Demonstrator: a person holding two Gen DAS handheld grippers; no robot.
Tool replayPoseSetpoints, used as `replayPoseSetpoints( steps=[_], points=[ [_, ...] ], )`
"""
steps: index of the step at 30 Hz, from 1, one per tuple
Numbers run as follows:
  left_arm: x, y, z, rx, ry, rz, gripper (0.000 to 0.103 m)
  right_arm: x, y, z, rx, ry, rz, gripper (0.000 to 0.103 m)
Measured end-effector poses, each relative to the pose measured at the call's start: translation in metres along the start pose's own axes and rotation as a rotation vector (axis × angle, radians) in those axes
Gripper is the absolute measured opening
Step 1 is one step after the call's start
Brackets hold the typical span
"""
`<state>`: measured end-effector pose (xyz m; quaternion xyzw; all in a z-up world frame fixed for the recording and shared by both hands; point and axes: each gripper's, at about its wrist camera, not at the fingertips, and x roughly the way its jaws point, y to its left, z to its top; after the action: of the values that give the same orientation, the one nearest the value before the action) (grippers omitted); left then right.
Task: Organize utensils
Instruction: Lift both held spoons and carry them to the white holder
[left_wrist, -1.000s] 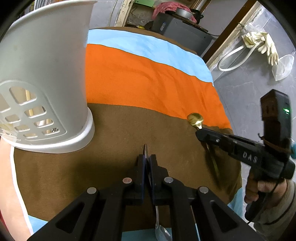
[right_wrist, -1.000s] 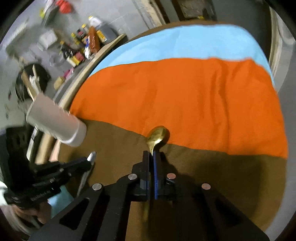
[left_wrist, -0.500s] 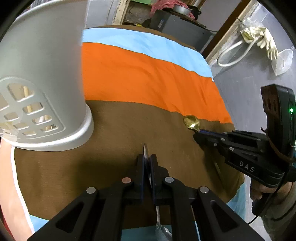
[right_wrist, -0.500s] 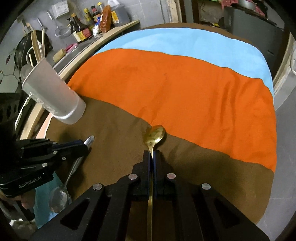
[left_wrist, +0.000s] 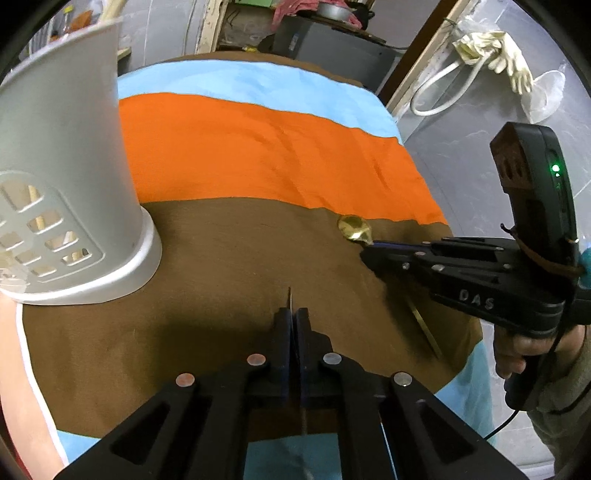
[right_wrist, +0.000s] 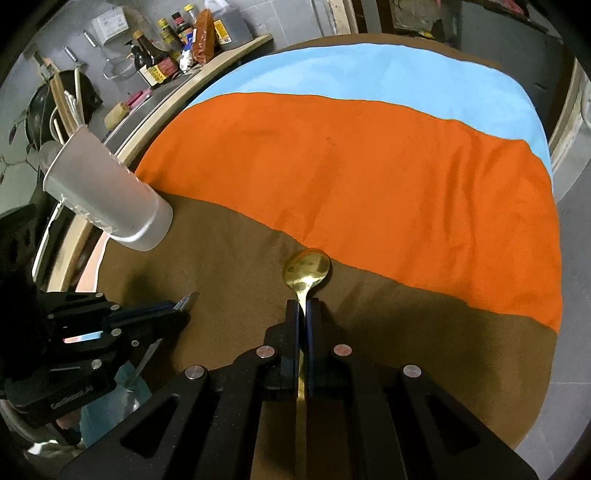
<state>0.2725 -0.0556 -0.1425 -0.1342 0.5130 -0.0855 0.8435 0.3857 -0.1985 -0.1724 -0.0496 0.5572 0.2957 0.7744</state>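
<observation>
My right gripper (right_wrist: 305, 308) is shut on the neck of a gold spoon (right_wrist: 306, 268), bowl pointing forward over the brown cloth; the spoon (left_wrist: 355, 229) and the gripper (left_wrist: 369, 246) also show at the right of the left wrist view. My left gripper (left_wrist: 291, 315) is shut on a silver utensil (left_wrist: 290, 297), seen edge-on, its thin tip sticking out ahead; it also shows in the right wrist view (right_wrist: 186, 302). A white plastic utensil holder (left_wrist: 62, 177) with cut-out holes stands at the left, holding wooden sticks; it also shows in the right wrist view (right_wrist: 107, 199).
The table carries a cloth with brown (left_wrist: 207, 258), orange (left_wrist: 258, 155) and light blue (left_wrist: 240, 81) bands. A shelf with sauce bottles (right_wrist: 173, 44) lies beyond the table's left edge. Rubber gloves and a hose (left_wrist: 491, 48) hang on the wall at right.
Both grippers have lifted slightly with their utensils. The right gripper and gold spoon have swung level and shifted a little towards the holder, which now looks further from the left camera.
</observation>
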Motion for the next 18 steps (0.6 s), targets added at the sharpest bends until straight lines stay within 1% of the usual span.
replayPoseSetpoints(
  steps=[3,6,8,9,10,11,13,16,18],
  points=[
    [-0.013,0.001,-0.003,0.006,-0.05,0.005,0.002,-0.003,0.009,-0.006,-0.029,-0.012,-0.032,0.004],
    [-0.031,0.006,-0.005,-0.014,-0.11,0.0,0.002,-0.015,0.009,-0.014,0.016,-0.047,-0.033,0.004],
    [-0.043,0.011,-0.006,-0.037,-0.148,-0.004,0.002,-0.026,0.008,-0.021,0.09,-0.112,0.009,0.004],
    [-0.048,0.014,-0.006,-0.047,-0.166,-0.006,0.002,-0.031,0.009,-0.024,0.109,-0.139,0.016,0.004],
    [-0.053,0.017,-0.007,-0.056,-0.183,-0.008,0.002,-0.034,0.01,-0.027,0.114,-0.154,0.011,0.004],
    [-0.058,0.019,-0.007,-0.064,-0.198,-0.011,0.002,-0.04,0.015,-0.029,0.117,-0.184,0.0,0.004],
    [-0.068,0.024,-0.007,-0.073,-0.229,-0.022,0.002,-0.05,0.022,-0.032,0.123,-0.25,0.006,0.004],
    [-0.083,0.029,-0.006,-0.074,-0.274,-0.038,0.002,-0.063,0.031,-0.035,0.118,-0.327,-0.015,0.004],
    [-0.091,0.033,-0.007,-0.072,-0.3,-0.046,0.002,-0.071,0.038,-0.036,0.122,-0.395,-0.018,0.004]
  ],
)
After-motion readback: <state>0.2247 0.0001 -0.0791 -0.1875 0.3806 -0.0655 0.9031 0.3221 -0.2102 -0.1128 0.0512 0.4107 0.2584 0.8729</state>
